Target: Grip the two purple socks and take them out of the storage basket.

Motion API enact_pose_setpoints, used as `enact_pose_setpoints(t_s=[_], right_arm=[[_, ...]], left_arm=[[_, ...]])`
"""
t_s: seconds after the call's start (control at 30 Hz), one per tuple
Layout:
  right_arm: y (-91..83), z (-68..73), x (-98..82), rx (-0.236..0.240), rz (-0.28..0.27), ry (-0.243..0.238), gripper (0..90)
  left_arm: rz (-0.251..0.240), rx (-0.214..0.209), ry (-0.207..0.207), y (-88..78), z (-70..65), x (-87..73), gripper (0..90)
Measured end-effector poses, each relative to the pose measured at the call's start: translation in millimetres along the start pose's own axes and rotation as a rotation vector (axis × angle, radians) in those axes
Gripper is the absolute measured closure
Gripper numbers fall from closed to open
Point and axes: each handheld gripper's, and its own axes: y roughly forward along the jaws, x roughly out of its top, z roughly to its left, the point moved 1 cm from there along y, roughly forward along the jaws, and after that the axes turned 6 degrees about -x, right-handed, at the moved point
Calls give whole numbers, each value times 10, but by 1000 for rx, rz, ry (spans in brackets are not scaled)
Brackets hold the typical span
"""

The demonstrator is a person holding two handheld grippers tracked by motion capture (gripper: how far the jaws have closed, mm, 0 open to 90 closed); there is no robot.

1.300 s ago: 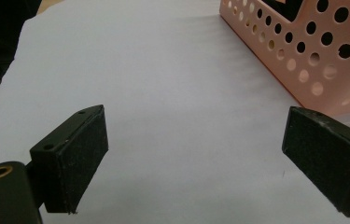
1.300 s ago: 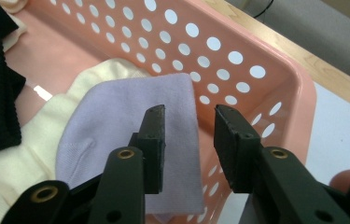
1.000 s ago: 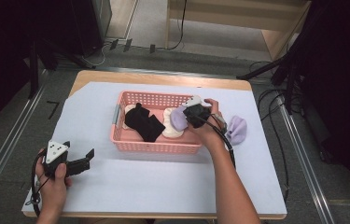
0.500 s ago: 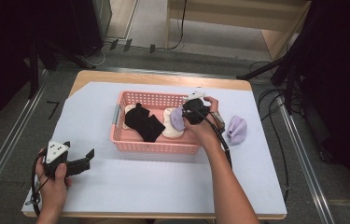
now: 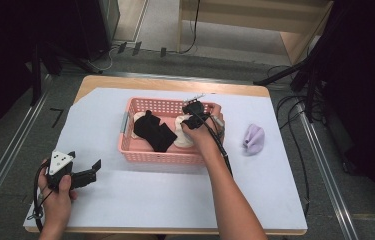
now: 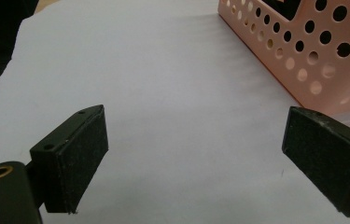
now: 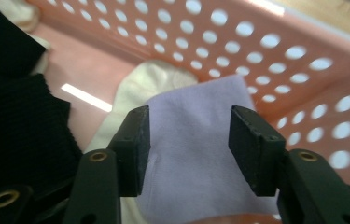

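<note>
Since a second ago the right gripper [image 5: 191,113] has drawn back a little over the right end of the pink basket [image 5: 130,150], and its jaws have just been opening: in the right gripper view the two pads now stand apart with the lilac sock [image 7: 200,140] lying below and between them, neither pad pressing on the cloth. The white sheet [image 5: 140,195] covers most of the table, and the basket sits toward its far edge, near the middle. Inside, a black sock [image 5: 155,130] fills the centre, a cream sock [image 7: 140,84] lies to its right, and the lilac sock rests on the cream one against the right wall. A second lilac sock [image 5: 253,139] lies on the sheet near its right edge, well apart from the basket. The left gripper [image 5: 82,172] waits near the front left corner, jaws wide open and empty. The drop looks done; to finish it well, I would lift the right gripper straight up so no pad snags the cloth, then swing to the sock outside and pinch it mid-body, not by a loose edge.
</note>
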Motion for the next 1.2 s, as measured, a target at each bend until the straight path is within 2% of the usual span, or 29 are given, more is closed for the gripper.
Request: enact_pose_setpoints(t_s=[0.07,0.13,0.23,0.3,0.37,0.4,0.43,0.5,0.53,0.57,0.6,0.7,0.77,0.83,0.87,0.9,0.97,1.0,1.03,1.07,1.13,1.2], right_arm=[[91,39,-20,-7,40,1,440],[140,64,-29,-34,45,-24,432],[168,82,-33,-37,54,-19,427],[211,109,-55,-32,64,-64,429],[231,137,-69,-41,81,-85,442],[238,136,-69,-34,83,-75,459],[252,127,-71,-20,94,-45,469],[262,109,-66,-6,103,-33,523],[260,89,-66,26,123,-16,606],[260,89,-66,26,123,-16,606],[257,78,-66,37,128,-12,652],[211,1,-62,66,152,20,845],[199,-9,-63,76,148,33,854],[130,-28,-63,90,91,38,871],[130,-28,-63,90,91,38,871],[103,-40,-64,86,65,38,876],[18,-85,-62,113,4,67,879],[-3,-91,-61,114,-9,71,880],[-46,-104,-59,116,-38,71,881],[-149,-134,-60,124,-110,76,882],[-186,-144,-61,128,-131,78,882],[-271,-164,-68,144,-197,81,882]], left_arm=[[-1,-2,-1,1,1,0,78],[0,-2,0,0,1,0,78],[0,-1,0,0,0,0,77],[0,-1,1,0,-1,0,78],[-2,2,1,1,-3,-1,78],[-3,2,1,1,-3,-1,78],[-3,2,2,1,-4,-1,78],[-2,2,2,1,-3,-1,78],[0,-3,1,0,-1,0,78],[0,-3,1,0,-1,0,77],[0,-2,1,0,0,0,77],[0,-4,1,1,1,0,78],[0,-4,1,0,1,0,78],[1,-3,2,0,0,0,78],[1,-3,2,0,0,0,78],[1,-3,2,0,0,0,78],[2,-3,3,0,-1,0,78],[3,-2,5,1,-1,1,78],[5,-2,7,1,-2,1,78],[5,-3,9,1,-3,1,78],[5,-3,9,2,-3,1,78],[6,-1,9,2,-3,1,78]])
